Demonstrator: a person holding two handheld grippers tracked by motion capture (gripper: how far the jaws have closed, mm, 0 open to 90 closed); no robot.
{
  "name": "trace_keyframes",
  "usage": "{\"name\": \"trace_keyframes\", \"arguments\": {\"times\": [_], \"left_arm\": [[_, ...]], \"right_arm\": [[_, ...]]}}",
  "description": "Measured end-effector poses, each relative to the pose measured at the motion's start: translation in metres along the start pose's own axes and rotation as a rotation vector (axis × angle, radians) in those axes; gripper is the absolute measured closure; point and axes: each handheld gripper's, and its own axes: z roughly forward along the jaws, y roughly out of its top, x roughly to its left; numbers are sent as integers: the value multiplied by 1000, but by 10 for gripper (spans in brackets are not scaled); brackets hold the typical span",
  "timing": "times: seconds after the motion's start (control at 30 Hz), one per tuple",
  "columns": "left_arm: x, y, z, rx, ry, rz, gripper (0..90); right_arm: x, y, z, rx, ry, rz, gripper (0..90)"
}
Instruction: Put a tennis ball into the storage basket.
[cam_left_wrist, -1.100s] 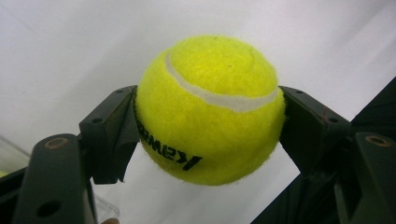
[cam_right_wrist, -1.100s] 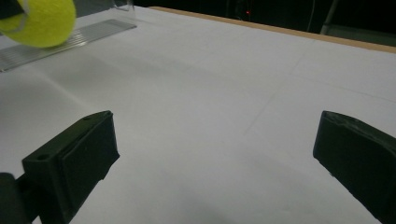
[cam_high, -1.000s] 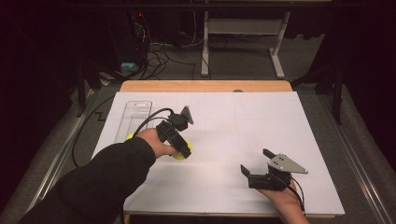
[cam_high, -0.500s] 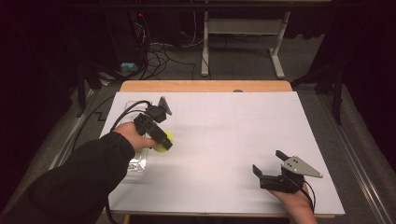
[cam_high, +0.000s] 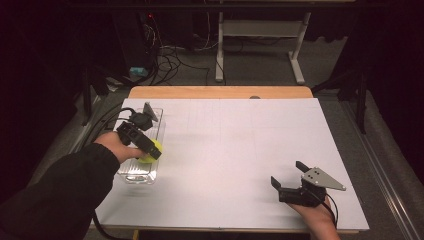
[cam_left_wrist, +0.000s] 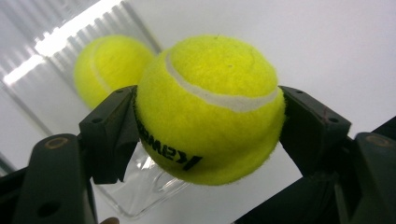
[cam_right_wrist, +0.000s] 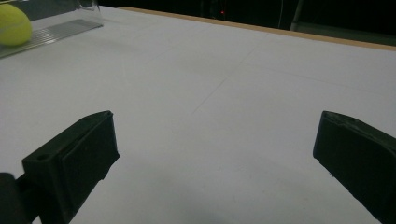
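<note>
My left gripper (cam_high: 151, 151) is shut on a yellow tennis ball (cam_high: 156, 146), held just over the near right part of a clear plastic tray (cam_high: 136, 176) at the table's left edge. In the left gripper view the two jaws press the ball (cam_left_wrist: 210, 107) from both sides, and a second tennis ball (cam_left_wrist: 105, 65) lies in the ridged tray (cam_left_wrist: 140, 198) behind it. My right gripper (cam_high: 288, 173) stands open near the front right of the white table (cam_high: 240, 140), jaws wide apart with nothing between them (cam_right_wrist: 210, 154).
A yellow ball (cam_right_wrist: 14, 24) shows at the tray (cam_right_wrist: 60, 29) far off in the right gripper view. A bare wooden strip (cam_high: 220, 92) edges the table's far side. Beyond it the dark floor holds cables (cam_high: 170, 55) and a white desk frame (cam_high: 260, 35).
My left hand has carried the tennis ball leftward, from the white surface to above the clear tray. The right gripper has shifted only slightly to the right and stays open.
</note>
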Motion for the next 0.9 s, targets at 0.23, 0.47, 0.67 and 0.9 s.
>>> {"name": "trace_keyframes", "arguments": {"times": [0.23,0.47,0.67,0.9], "left_arm": [[17,-14,2,27,16,-42,263],[23,-22,11,50,16,-60,263],[26,-24,20,64,7,-70,262],[29,-24,29,77,-5,-80,261]], "right_arm": [[2,0,2,4,6,-2,0],[2,-1,3,8,4,-4,0],[3,-1,3,11,4,-3,0],[3,-1,3,13,5,-4,0]]}}
